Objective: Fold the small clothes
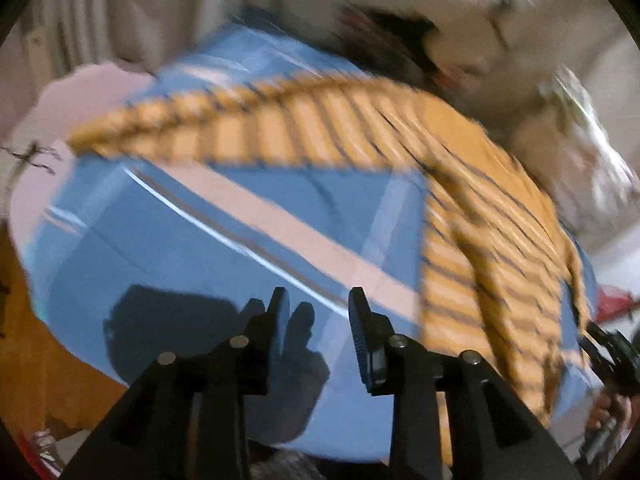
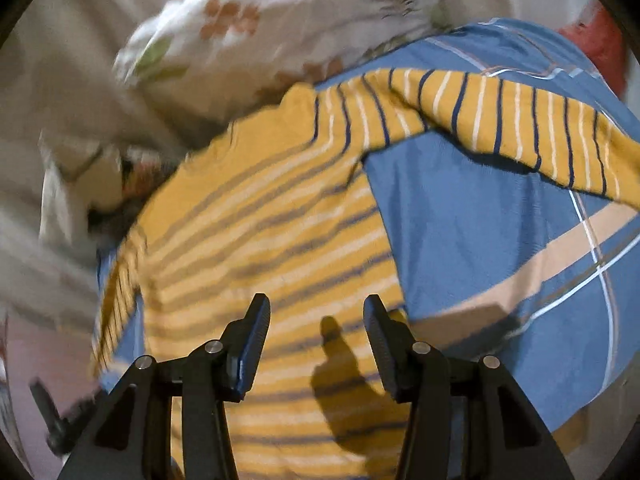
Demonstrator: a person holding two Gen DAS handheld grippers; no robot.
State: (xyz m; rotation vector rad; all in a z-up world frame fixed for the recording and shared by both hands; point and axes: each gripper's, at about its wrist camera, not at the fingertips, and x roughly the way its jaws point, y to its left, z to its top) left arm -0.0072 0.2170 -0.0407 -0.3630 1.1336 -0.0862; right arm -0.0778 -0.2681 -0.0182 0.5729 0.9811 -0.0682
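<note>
A small mustard-yellow shirt with navy and white stripes (image 2: 280, 216) lies spread on a blue checked bedsheet (image 2: 460, 220). One long sleeve (image 2: 520, 128) reaches out to the right across the sheet. In the left wrist view the shirt (image 1: 500, 240) lies to the right, with its sleeve (image 1: 240, 128) stretched across the far side. My left gripper (image 1: 318, 304) is open and empty above bare sheet (image 1: 200, 248). My right gripper (image 2: 316, 312) is open and empty just above the shirt's body. The right gripper also shows at the far right edge of the left wrist view (image 1: 608, 352).
A white floral pillow or quilt (image 2: 280, 20) lies beyond the shirt. Rumpled pale bedding (image 2: 48, 160) is on the left. A red item (image 2: 596, 44) sits at the far right corner. A pink cloth (image 1: 80, 92) lies beyond the sheet's left side.
</note>
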